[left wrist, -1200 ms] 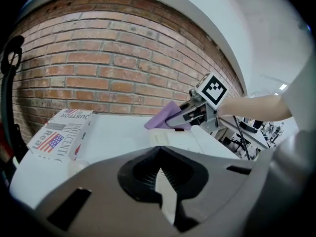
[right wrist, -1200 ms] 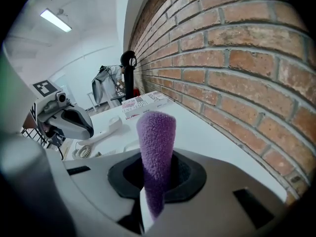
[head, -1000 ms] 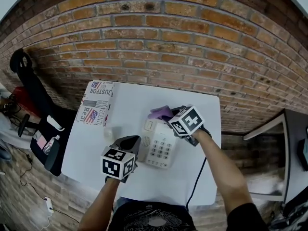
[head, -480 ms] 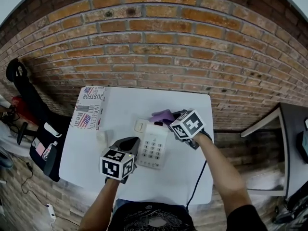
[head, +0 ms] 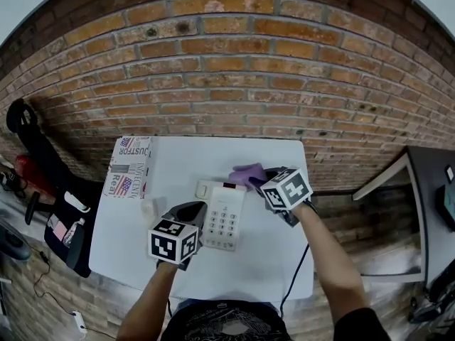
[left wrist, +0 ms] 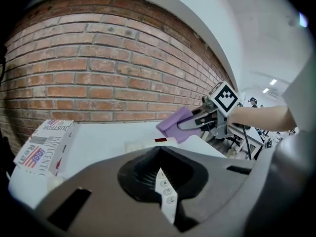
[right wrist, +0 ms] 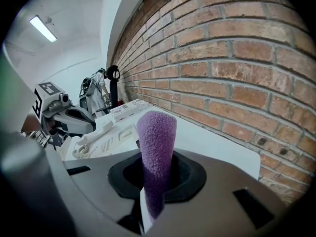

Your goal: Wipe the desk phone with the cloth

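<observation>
**Cloth held at the far end of the phone, left gripper at its near-left side**

The right gripper (head: 263, 178) holds the purple cloth (head: 245, 172). Its jaws are closed on the cloth, and the folded cloth stands out past the jaw tips, toward the brick wall (head: 227, 69). The cloth is over the far right corner of the desk phone (head: 225, 219), close to the small dark display. I cannot tell whether it touches the phone.

The desk phone lies flat on the white table (head: 178, 162), between the two grippers. Its keypad is just to the right of the left gripper (head: 193, 208) and on the near side of the right gripper.

The left gripper is over the left side of the phone, where the handset (right wrist: 94, 135) and its coiled cord lie. Its jaws are drawn nearly together, with only a thin slit between them. Through this slit one column of keys shows, and nothing is between the jaws.

A printed cardboard box (head: 129, 165) lies on the table to the left of the left gripper and further from the person, well apart from both grippers.
</observation>
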